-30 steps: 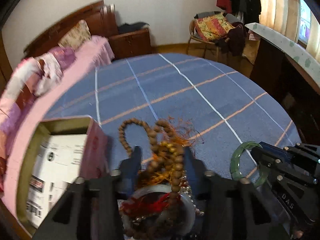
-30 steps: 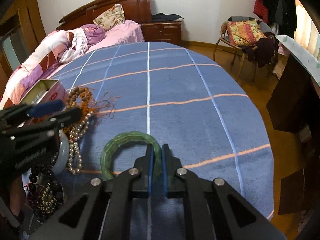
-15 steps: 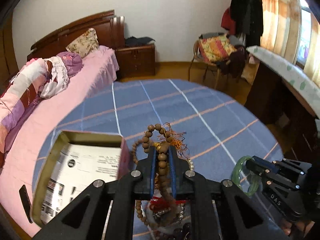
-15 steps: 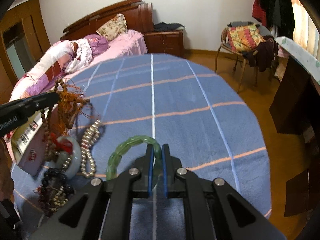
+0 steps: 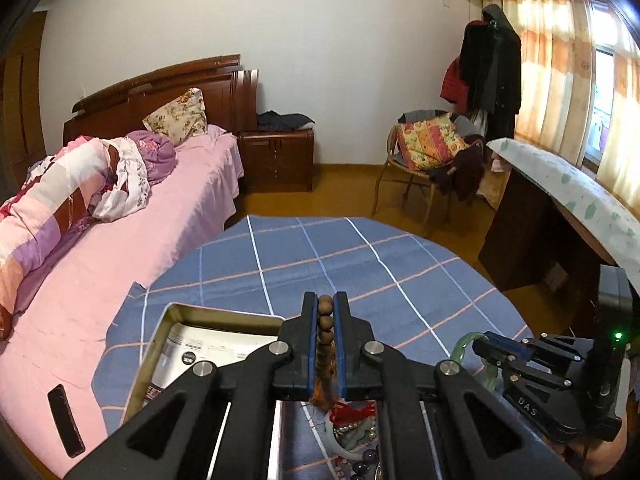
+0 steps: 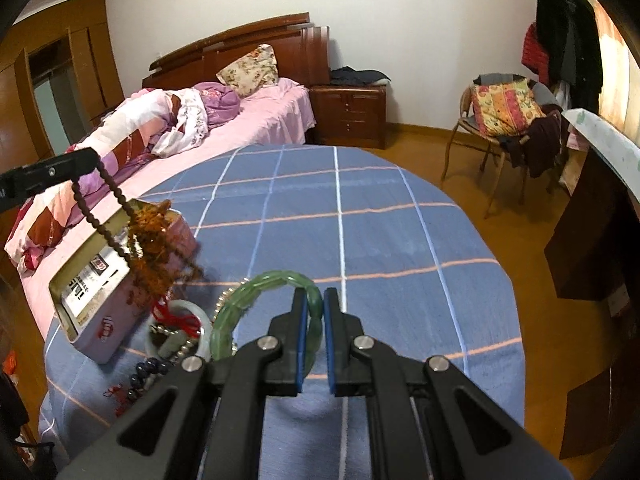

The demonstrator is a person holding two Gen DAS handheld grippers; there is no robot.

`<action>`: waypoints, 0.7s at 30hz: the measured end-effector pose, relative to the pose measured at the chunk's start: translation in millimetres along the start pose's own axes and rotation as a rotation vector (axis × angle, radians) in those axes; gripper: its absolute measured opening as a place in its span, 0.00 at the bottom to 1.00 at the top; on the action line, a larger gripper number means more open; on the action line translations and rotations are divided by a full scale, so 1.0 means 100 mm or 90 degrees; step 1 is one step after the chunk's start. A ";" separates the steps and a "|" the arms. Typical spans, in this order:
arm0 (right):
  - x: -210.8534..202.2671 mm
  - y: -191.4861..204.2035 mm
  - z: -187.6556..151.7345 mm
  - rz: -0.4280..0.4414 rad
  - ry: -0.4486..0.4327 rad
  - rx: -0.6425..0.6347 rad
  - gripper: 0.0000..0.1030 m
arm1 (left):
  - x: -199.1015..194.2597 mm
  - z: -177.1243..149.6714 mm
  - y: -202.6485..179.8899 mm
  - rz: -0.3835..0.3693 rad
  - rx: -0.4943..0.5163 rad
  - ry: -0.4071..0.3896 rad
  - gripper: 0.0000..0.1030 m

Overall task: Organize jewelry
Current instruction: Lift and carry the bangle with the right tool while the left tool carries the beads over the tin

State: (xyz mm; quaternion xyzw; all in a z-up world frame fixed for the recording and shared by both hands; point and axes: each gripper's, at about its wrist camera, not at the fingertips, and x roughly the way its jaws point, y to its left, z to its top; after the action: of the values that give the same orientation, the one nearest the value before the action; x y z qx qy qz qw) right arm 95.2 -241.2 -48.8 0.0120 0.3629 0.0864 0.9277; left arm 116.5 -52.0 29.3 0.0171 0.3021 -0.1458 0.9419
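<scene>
My left gripper [image 5: 325, 310] is shut on a brown wooden bead strand [image 5: 325, 322] with an orange tassel [image 6: 154, 248], lifted clear of the table; the strand hangs down over the open tin box [image 6: 100, 280]. My right gripper [image 6: 315, 308] is shut on a green jade bangle [image 6: 260, 292], held just above the blue checked tablecloth [image 6: 360, 240]. The right gripper also shows at the right of the left wrist view [image 5: 480, 346]. The tin box [image 5: 192, 344] holds a printed paper. A white bangle [image 6: 180, 332] with red cord and pearl beads lies beside the box.
Dark bead strands [image 6: 148, 372] lie near the table's front left edge. A pink bed [image 5: 120, 240] stands left of the table. A chair [image 6: 500, 120] with cushions stands at the back right. A dark desk [image 5: 560, 220] runs along the right.
My left gripper closed on the wooden bead strand and raised it off the pile, toward the box. My right gripper lifted slightly with the green bangle.
</scene>
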 end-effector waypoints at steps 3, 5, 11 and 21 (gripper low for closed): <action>0.00 0.09 0.04 0.006 -0.001 -0.013 0.09 | -0.10 0.05 0.08 0.000 -0.003 -0.016 0.06; -0.02 0.15 0.07 0.011 -0.003 -0.022 0.09 | -0.16 0.06 0.12 0.003 -0.005 -0.026 0.06; -0.04 0.33 0.18 0.023 -0.012 -0.045 0.09 | -0.34 0.18 0.31 0.013 -0.013 -0.057 0.06; 0.03 0.78 0.45 0.054 -0.019 -0.106 0.09 | -0.28 0.26 0.66 0.061 -0.014 -0.069 0.06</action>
State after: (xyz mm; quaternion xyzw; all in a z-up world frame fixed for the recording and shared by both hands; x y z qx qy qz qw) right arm 115.6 -162.0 -10.9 -0.0484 0.3394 0.1551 0.9265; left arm 127.8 15.4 63.0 0.0130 0.2509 -0.0982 0.9629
